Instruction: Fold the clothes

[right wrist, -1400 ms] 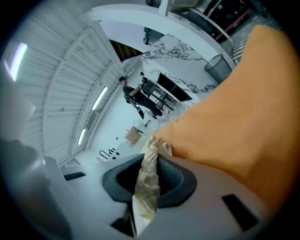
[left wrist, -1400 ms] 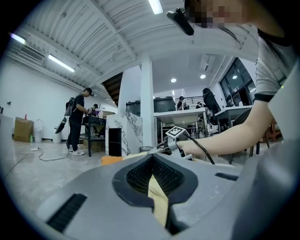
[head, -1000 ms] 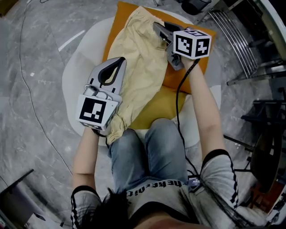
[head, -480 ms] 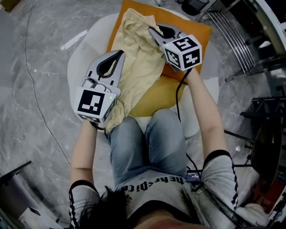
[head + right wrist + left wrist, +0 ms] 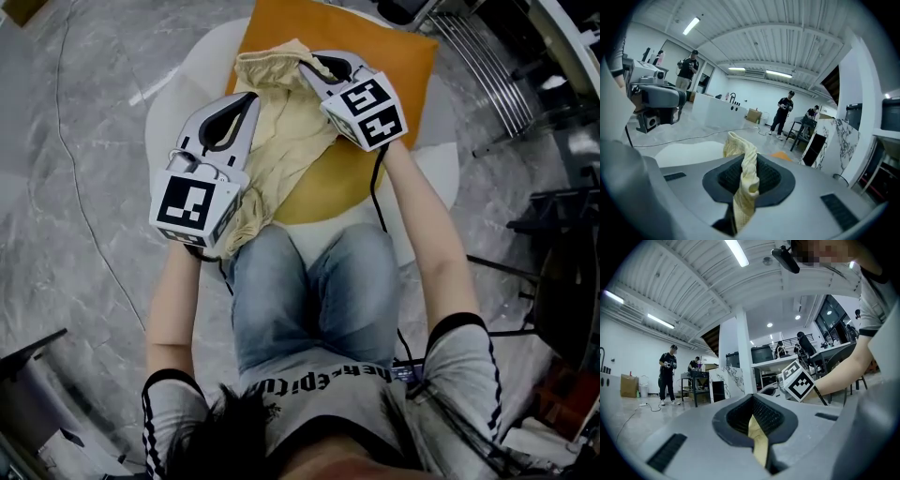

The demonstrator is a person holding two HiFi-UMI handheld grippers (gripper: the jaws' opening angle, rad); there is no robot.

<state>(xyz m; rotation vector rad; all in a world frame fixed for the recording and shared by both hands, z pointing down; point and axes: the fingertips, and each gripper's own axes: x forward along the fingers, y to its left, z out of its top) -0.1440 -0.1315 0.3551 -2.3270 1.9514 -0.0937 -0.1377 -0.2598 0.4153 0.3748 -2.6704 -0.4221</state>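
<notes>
Grips the yellow garment (image 5: pixel 281 136) tight in jaws of left gripper (image 5: pixel 249 97) and right gripper (image 5: pixel 303 65) above the orange cushion (image 5: pixel 384 52); seems half-folded, bunched, unsmoothed.

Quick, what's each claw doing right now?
Left claw: closed on the yellow cloth.
Right claw: closed on the same yellow cloth.

Right tool (image 5: pixel 742 199), lower centre: its dark ribbed jaws are closed on a pale yellow cloth (image 5: pixel 744 161), which rises between them and curls over at frame centre. Left of the cloth lies a white rounded surface (image 5: pixel 686 151); right of it, an orange sliver (image 5: pixel 780 155). A person (image 5: pixel 784 115) stands beyond.
</notes>
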